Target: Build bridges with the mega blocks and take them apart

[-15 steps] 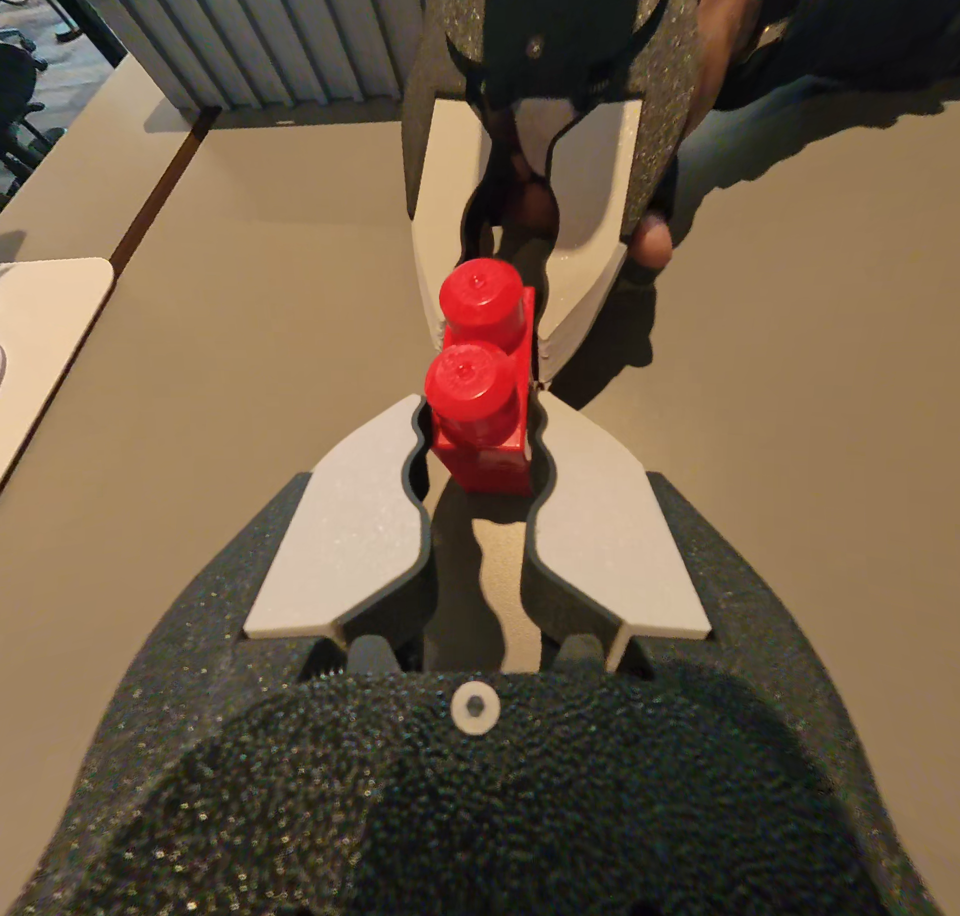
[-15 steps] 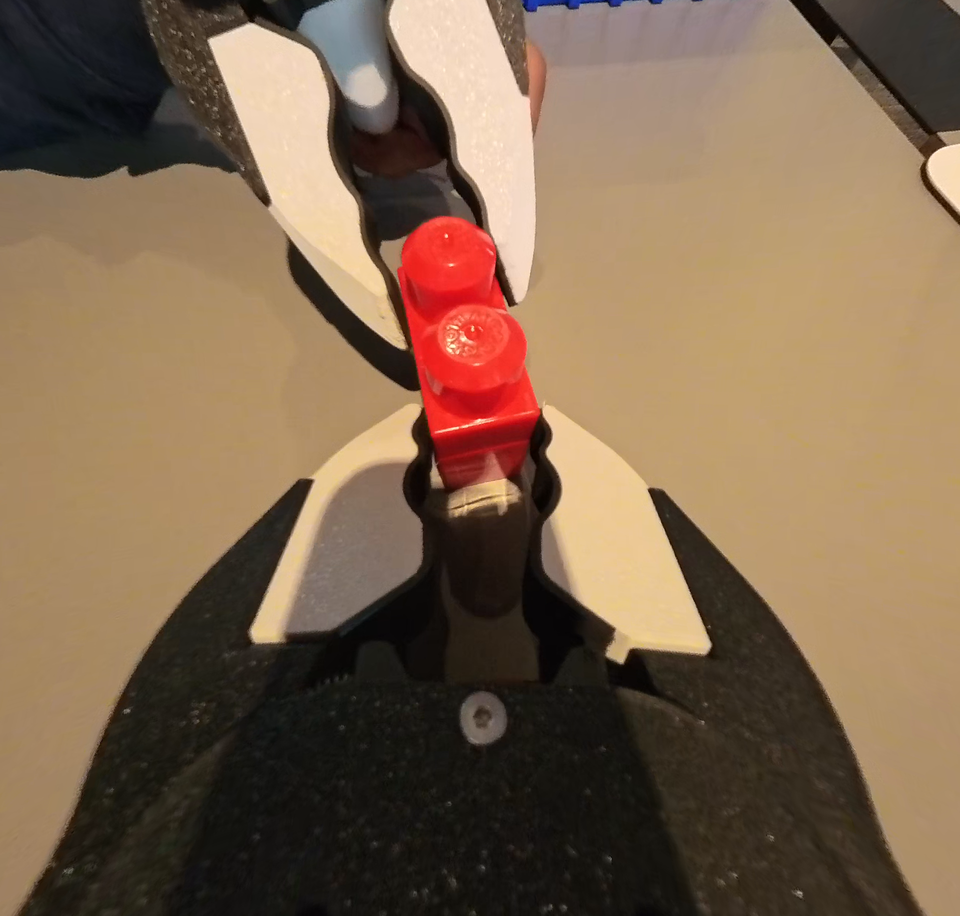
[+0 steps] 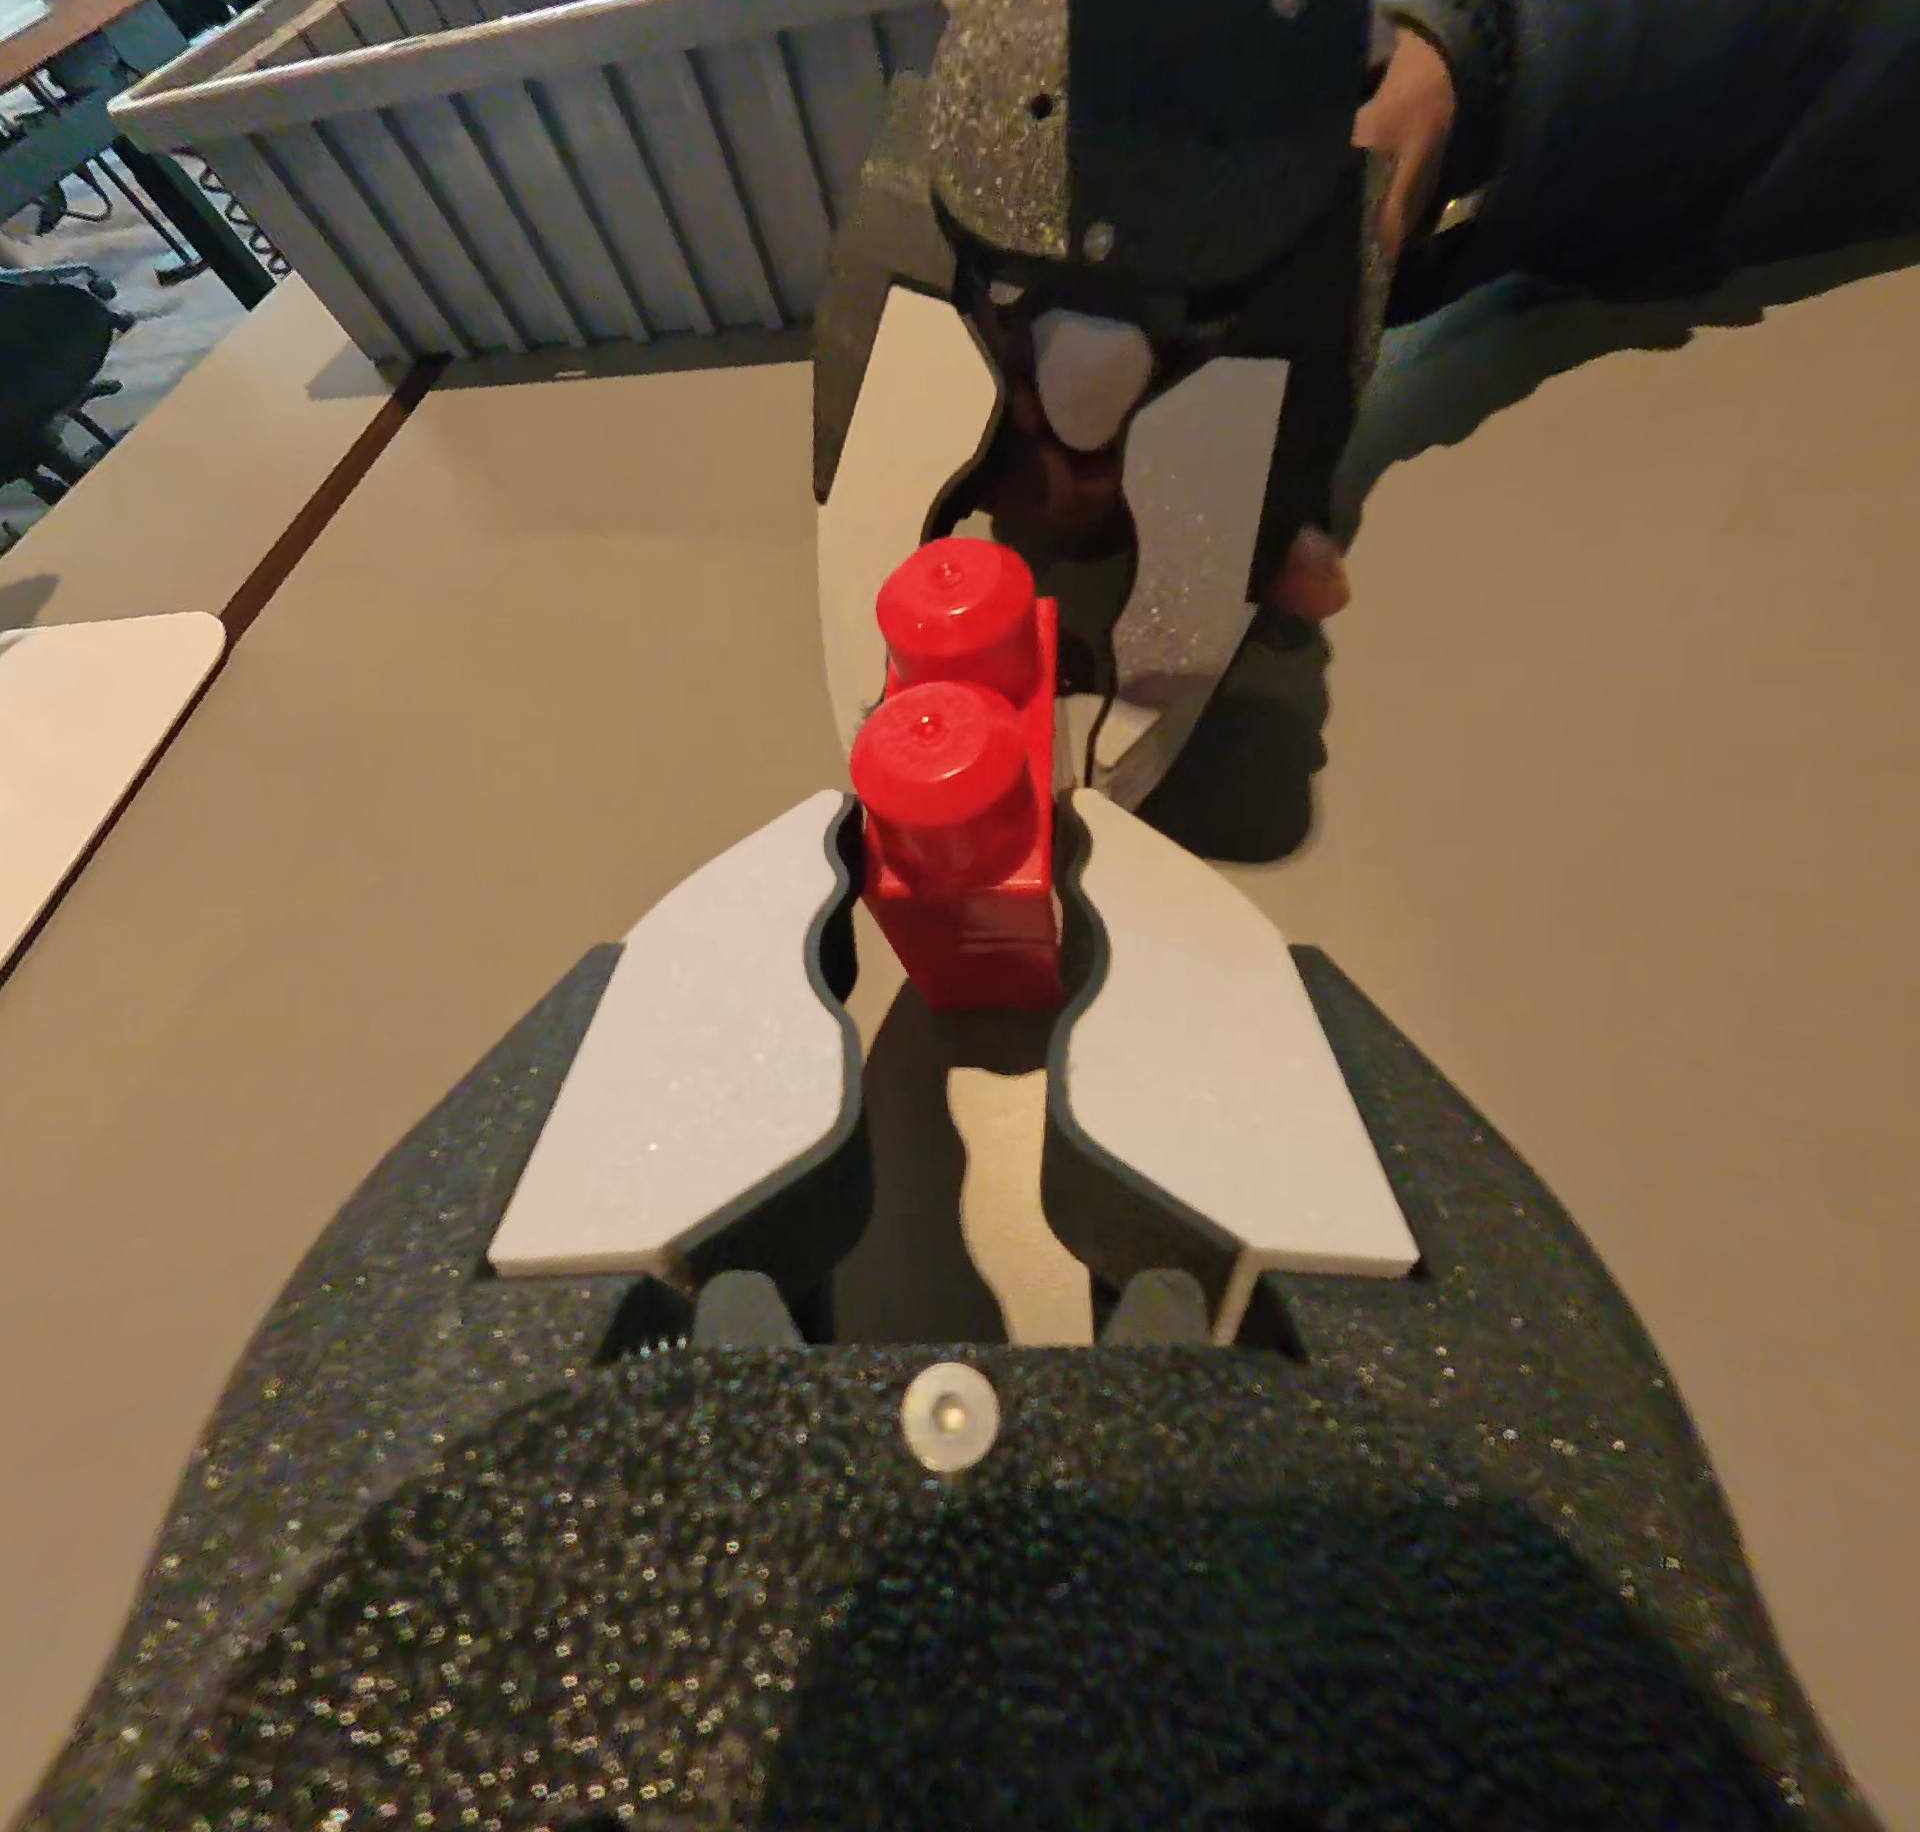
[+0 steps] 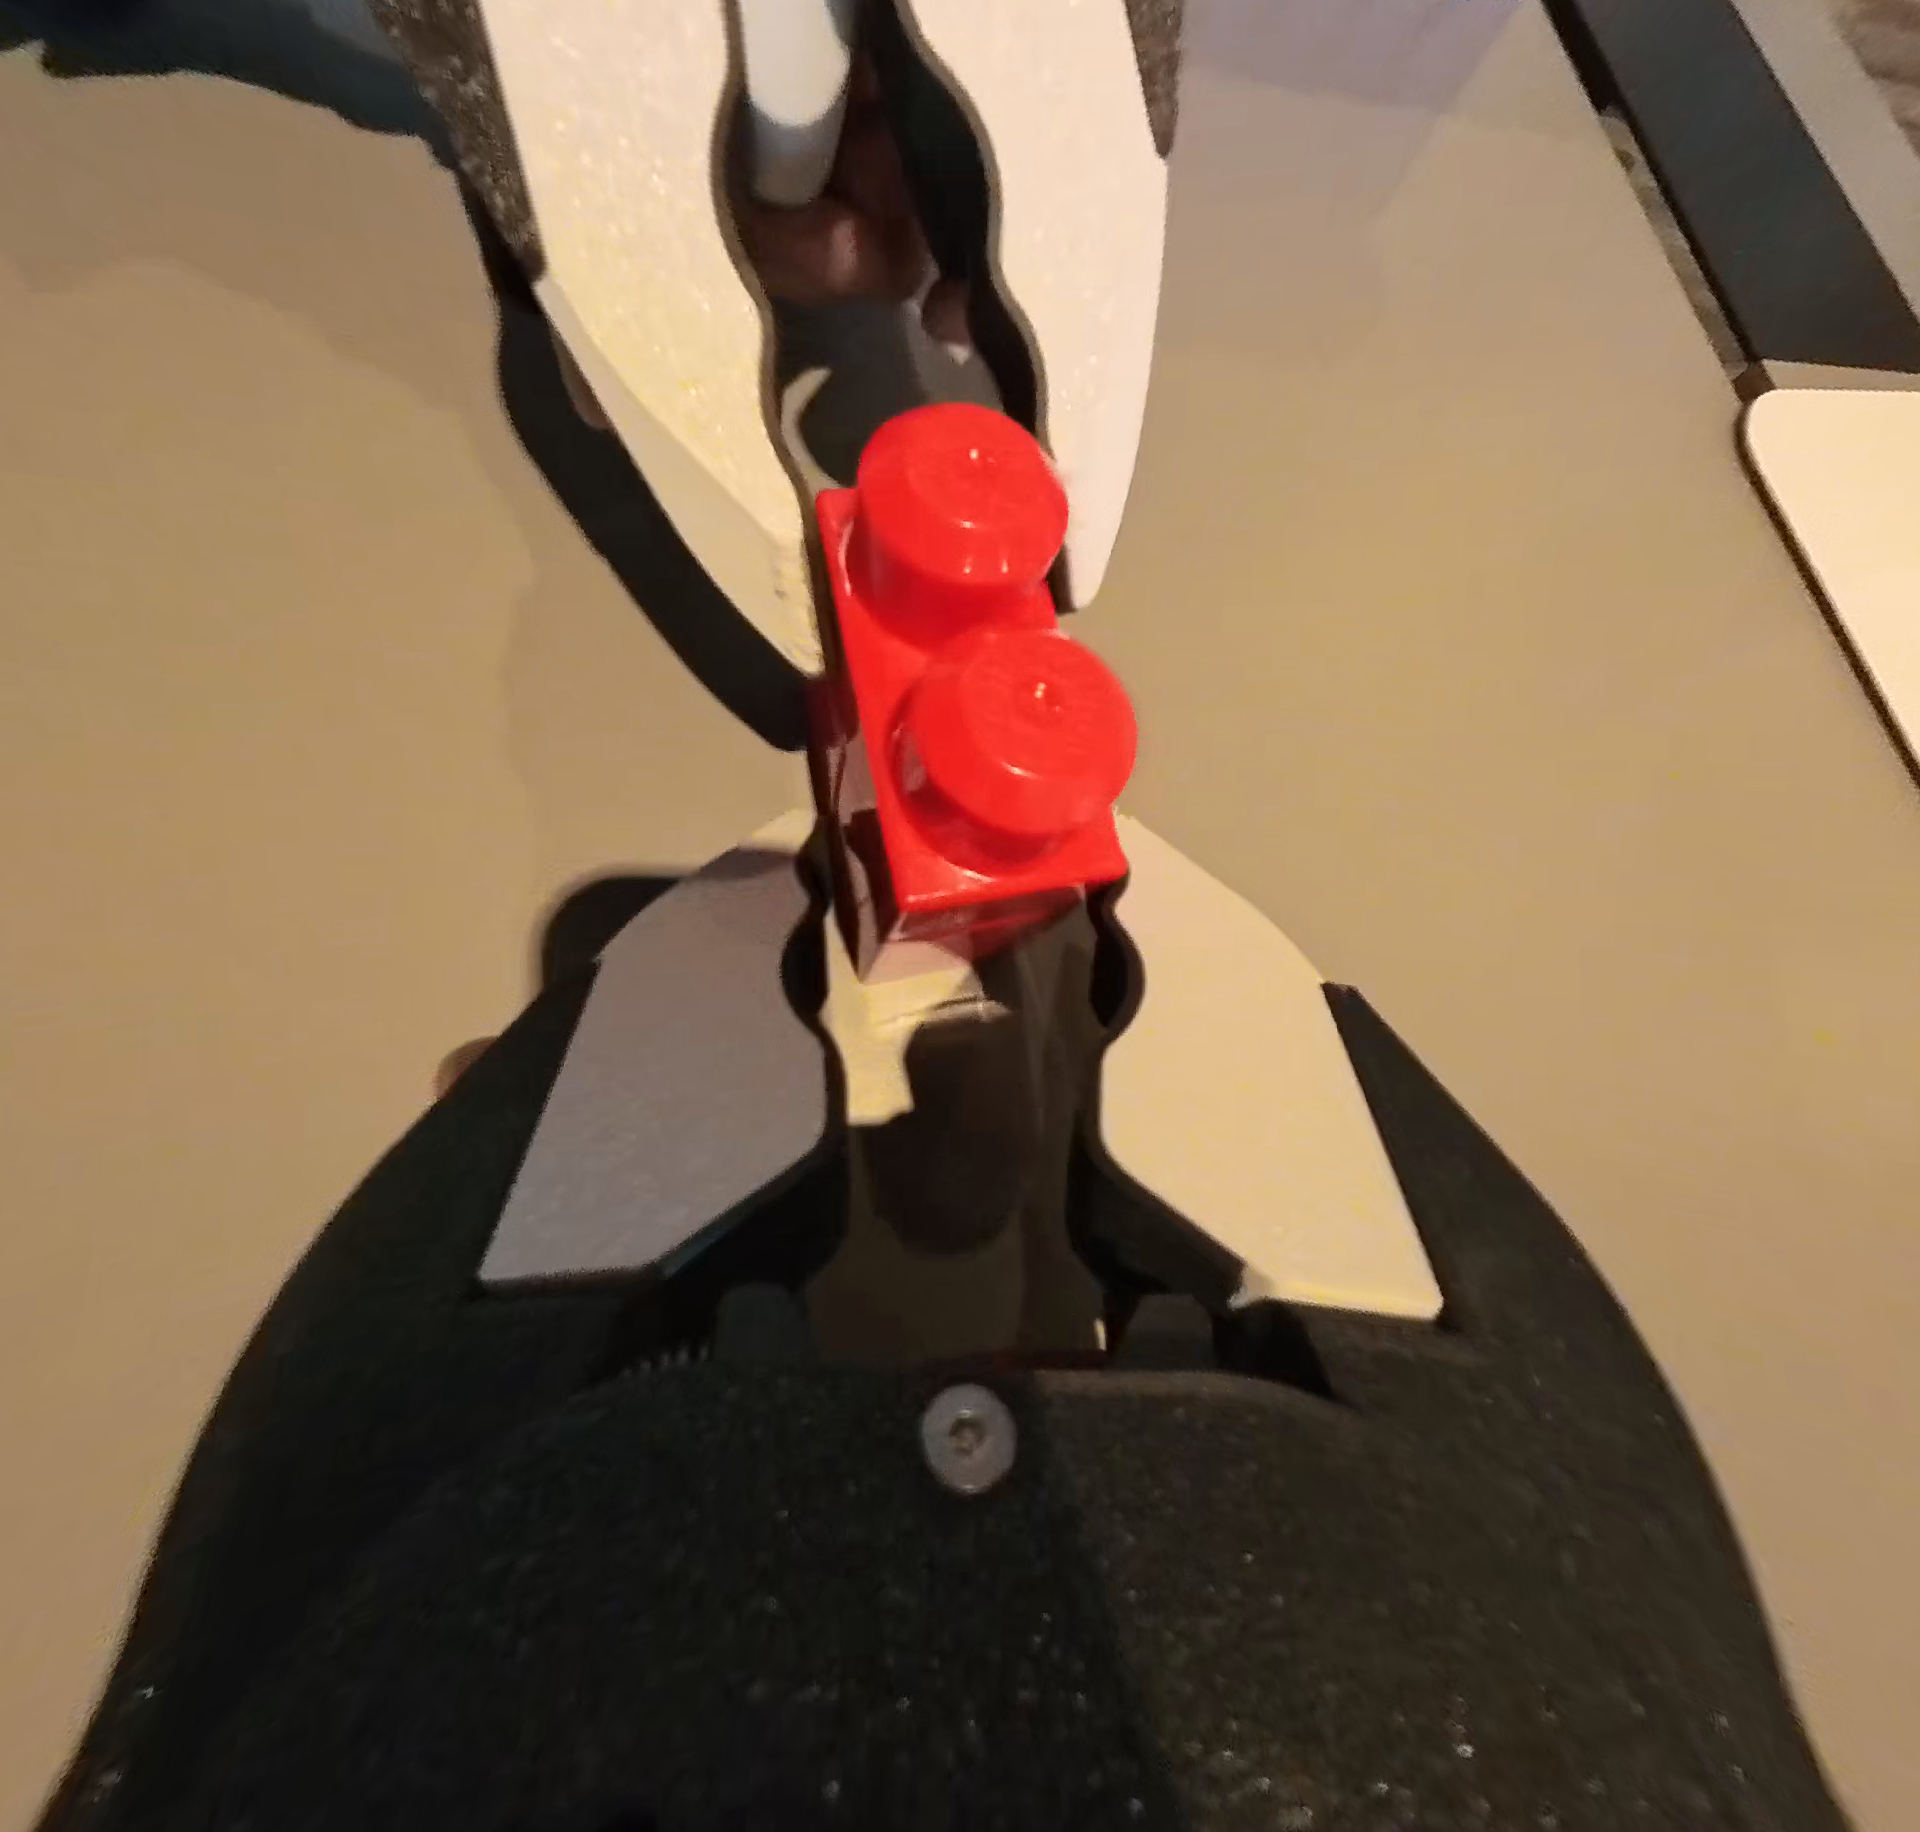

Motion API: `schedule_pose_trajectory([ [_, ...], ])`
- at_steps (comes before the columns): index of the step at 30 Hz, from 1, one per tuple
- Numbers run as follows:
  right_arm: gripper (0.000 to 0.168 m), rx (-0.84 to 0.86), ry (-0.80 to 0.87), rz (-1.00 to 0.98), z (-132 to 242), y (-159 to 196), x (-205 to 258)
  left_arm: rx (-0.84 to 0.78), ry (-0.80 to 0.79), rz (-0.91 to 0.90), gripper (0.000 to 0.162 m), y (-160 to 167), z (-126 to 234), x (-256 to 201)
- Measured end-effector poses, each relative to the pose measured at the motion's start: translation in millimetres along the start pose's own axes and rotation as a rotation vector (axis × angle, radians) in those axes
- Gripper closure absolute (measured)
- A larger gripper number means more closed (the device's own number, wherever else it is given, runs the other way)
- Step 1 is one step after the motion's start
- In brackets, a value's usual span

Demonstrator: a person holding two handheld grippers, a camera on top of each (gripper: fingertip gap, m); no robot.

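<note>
- The left gripper (image 3: 956,816) has its pale fingers (image 3: 717,1003) pinching the near end of the red block (image 3: 966,909). Against half a second ago that hold looks the same, but the view now takes in more of the grey crate (image 3: 520,172) at the worktop's (image 3: 468,639) far edge, so I'd say this hand has tipped or risen a little.
- The block is out on the open worktop, well in from its edges, caught between the two grippers meeting nose to nose. From the right side it now sits skewed, its near stud swung rightward, where before it ran straight. I can't tell whether its base has left the surface.
- The right gripper (image 4: 961,837) also has its fingers closed on its end of the block (image 4: 966,878), and that view is smeared with motion.
- My read: the two hands are twisting or levering against each other. That suits pulling pieces apart, though I can't see a seam clearly.
</note>
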State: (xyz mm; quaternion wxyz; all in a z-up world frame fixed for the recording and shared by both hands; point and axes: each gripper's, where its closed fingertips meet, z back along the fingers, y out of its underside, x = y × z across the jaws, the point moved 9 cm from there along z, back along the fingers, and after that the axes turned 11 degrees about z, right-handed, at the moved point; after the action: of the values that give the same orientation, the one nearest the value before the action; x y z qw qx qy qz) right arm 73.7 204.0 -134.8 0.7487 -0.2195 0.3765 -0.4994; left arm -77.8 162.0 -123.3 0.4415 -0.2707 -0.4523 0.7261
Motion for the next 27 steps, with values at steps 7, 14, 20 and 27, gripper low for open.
schedule_pose_trajectory([
  [7, 0.126, 0.008, -0.011, -0.038, 0, -1, -2, -0.016, -0.028, -0.039, 0.127, 1, 1, -1],
  [14, 0.129, 0.086, 0.090, 0.005, 6, -3, -6, -0.188, 0.001, 0.031, 0.123, 0, 23, 8],
  [20, 0.130, 0.069, 0.206, 0.005, 33, -20, -16, -0.349, -0.061, 0.169, 0.127, 0, 44, 28],
  [27, 0.130, 0.365, 0.632, -0.059, 205, -10, -67, -0.369, -0.112, 0.180, 0.131, 2, 48, 31],
])
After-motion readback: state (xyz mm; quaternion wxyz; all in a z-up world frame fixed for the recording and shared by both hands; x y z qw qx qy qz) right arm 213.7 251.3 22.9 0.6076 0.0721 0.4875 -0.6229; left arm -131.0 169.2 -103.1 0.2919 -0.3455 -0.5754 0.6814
